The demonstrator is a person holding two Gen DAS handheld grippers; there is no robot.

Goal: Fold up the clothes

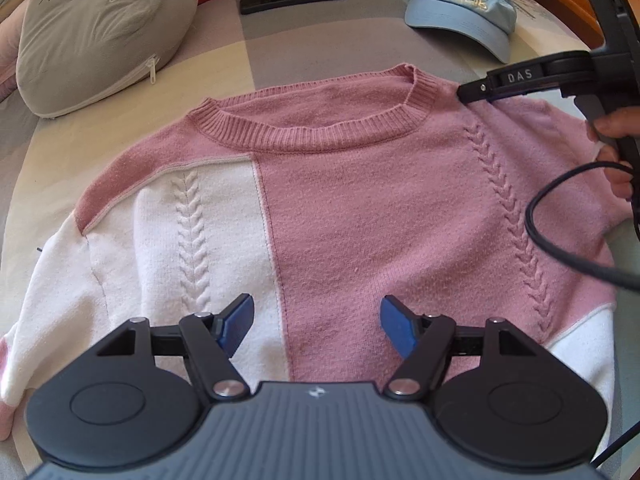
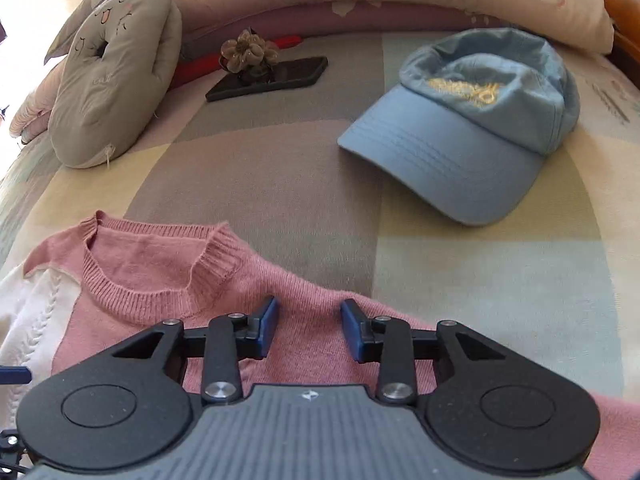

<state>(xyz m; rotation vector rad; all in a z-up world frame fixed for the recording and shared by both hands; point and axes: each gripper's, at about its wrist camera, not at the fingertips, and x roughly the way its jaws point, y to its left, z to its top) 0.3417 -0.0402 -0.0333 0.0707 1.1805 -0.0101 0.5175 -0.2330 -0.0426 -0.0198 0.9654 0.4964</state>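
Note:
A pink and white knit sweater point(image 1: 360, 208) lies spread flat, front up, on the bed, its ribbed collar point(image 1: 320, 128) at the far side. My left gripper point(image 1: 316, 320) is open and empty, low over the sweater's lower middle. My right gripper point(image 2: 308, 326) is open over the pink shoulder of the sweater point(image 2: 304, 280), just right of the collar point(image 2: 152, 276). In the left wrist view the right gripper point(image 1: 466, 94) reaches in from the right, its tip at the shoulder seam next to the collar.
A blue cap point(image 2: 472, 120) lies on the checked bedspread point(image 2: 280, 168) beyond the sweater's right shoulder. A grey cat pillow point(image 1: 96, 32) sits at the far left. A black phone point(image 2: 268, 78) with a fabric flower on it lies at the back. A black cable point(image 1: 560, 240) crosses the sweater's right sleeve.

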